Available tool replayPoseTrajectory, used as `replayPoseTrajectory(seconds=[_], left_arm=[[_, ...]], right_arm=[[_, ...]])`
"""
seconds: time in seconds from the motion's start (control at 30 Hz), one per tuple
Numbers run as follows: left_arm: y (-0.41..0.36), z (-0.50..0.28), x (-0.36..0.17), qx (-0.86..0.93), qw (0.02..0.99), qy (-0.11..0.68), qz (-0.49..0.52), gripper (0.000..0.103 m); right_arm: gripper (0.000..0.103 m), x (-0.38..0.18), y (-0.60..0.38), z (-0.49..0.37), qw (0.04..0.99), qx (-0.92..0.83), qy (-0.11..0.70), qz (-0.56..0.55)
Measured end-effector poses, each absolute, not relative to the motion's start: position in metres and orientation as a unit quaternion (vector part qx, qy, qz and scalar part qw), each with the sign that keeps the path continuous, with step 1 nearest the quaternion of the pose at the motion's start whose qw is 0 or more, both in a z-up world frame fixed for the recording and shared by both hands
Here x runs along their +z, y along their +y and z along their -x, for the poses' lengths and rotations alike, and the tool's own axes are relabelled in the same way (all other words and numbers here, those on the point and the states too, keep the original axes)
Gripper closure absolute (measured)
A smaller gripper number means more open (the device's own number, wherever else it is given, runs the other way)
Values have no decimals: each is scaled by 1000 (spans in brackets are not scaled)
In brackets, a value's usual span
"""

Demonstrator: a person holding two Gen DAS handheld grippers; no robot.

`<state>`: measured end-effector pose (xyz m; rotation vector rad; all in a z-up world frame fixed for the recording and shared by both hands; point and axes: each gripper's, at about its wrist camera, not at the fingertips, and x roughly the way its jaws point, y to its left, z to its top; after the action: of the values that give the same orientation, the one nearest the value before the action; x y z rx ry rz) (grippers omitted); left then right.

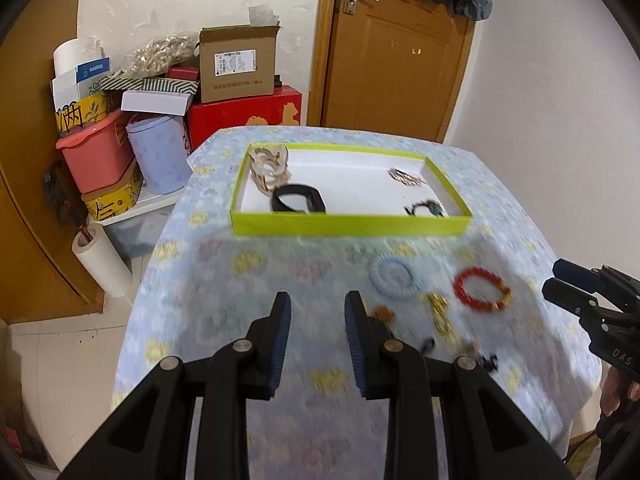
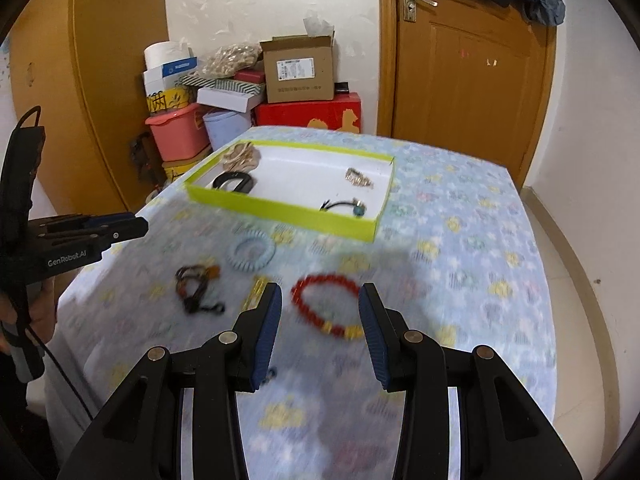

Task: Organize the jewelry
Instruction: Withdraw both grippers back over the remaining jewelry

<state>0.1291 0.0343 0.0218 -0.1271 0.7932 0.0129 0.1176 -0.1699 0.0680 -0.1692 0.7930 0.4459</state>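
Between right tool's (image 2: 320, 312) fingers, red bracelet (image 2: 326, 306).

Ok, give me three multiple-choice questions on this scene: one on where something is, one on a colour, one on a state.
1. Where does the black band lie?
A. in the tray
B. on the cloth outside the tray
C. on the floor

2. What colour are the tray's walls?
A. red
B. lime green
C. white

3. What is between the right gripper's fingers?
A. the red bracelet, pinched
B. the blue ring
C. nothing; they stand open above the cloth

Answers: 1 A, the band sits inside the tray near its left end. 2 B, the rim is lime green around a white floor. 3 C, the red bracelet lies on the cloth beyond the open fingers, untouched.
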Motion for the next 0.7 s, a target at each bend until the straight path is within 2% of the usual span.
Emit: replayPoseTrajectory(seconds=[0.33, 0.7], left_arm=[[19, -91, 13, -11, 916, 395, 73, 74], [4, -91, -1, -33, 907, 412, 78, 74]], right_arm=[[62, 57, -181, -74, 891, 229, 387, 64], [62, 44, -173, -73, 880, 252, 398, 62]])
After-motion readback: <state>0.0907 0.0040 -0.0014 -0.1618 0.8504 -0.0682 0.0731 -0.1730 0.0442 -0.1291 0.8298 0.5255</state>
